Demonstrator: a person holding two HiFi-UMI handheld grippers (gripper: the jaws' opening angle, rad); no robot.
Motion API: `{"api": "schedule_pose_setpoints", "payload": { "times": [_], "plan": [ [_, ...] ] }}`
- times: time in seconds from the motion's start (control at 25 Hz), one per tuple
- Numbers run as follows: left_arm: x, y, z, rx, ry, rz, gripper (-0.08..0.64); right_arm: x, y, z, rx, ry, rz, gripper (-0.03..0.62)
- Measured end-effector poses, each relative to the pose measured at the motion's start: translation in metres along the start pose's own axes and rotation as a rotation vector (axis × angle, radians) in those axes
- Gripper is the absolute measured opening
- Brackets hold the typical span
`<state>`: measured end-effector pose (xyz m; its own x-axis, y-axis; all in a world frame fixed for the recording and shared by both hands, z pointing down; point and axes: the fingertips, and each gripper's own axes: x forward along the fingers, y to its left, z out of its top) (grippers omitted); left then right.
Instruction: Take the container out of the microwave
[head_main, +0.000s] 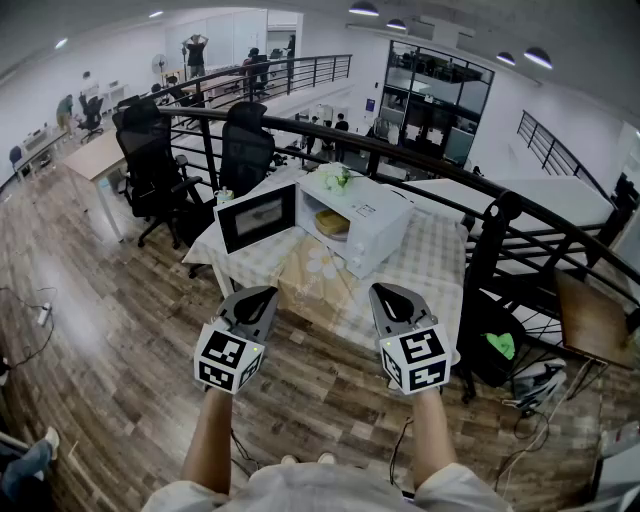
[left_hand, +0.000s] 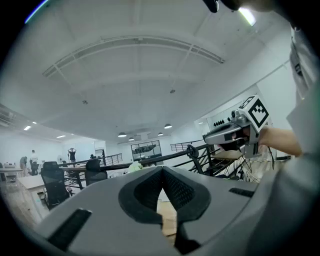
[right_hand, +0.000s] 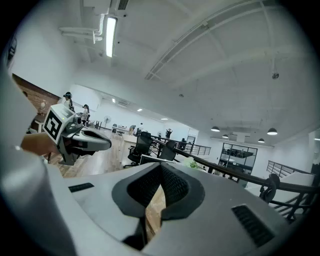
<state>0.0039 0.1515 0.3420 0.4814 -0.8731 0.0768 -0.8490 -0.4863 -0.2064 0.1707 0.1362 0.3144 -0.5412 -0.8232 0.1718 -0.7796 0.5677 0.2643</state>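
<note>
The white microwave (head_main: 368, 222) stands on a table with a checked cloth (head_main: 430, 265). Its door (head_main: 257, 217) hangs open to the left. A pale yellowish container (head_main: 332, 223) sits inside the cavity. Both grippers hover side by side over the wooden floor, short of the table's near edge. My left gripper (head_main: 260, 293) (left_hand: 162, 172) is shut and holds nothing. My right gripper (head_main: 386, 291) (right_hand: 160, 168) is likewise shut and empty. Each gripper view shows the other one: the right gripper (left_hand: 231, 134) in the left gripper view, the left gripper (right_hand: 82, 141) in the right gripper view.
A small bunch of flowers (head_main: 335, 177) rests on top of the microwave. Black office chairs (head_main: 150, 165) stand left of the table. A dark curved railing (head_main: 470, 175) runs behind it and down the right side. A dark bag with a green patch (head_main: 498, 346) and cables lie at the right.
</note>
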Motion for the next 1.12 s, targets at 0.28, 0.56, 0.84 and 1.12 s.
{"api": "schedule_pose_setpoints", "payload": {
  "times": [0.28, 0.56, 0.84, 1.12],
  "plan": [
    [-0.006, 0.017, 0.006, -0.008, -0.024, 0.007, 0.017, 0.004, 0.012, 0.015, 0.014, -0.068, 0.022, 0.014],
    [-0.019, 0.026, -0.008, 0.026, -0.008, -0.038, 0.017, 0.012, 0.034, 0.009, 0.058, -0.052, 0.032, 0.014],
    [-0.016, 0.041, -0.016, 0.023, 0.001, -0.036, 0.018, 0.029, 0.043, 0.002, 0.061, -0.013, 0.04, 0.012],
    [0.013, 0.063, -0.03, 0.016, 0.023, -0.006, 0.018, 0.059, 0.027, -0.007, 0.092, -0.009, 0.068, 0.012]
  ]
}}
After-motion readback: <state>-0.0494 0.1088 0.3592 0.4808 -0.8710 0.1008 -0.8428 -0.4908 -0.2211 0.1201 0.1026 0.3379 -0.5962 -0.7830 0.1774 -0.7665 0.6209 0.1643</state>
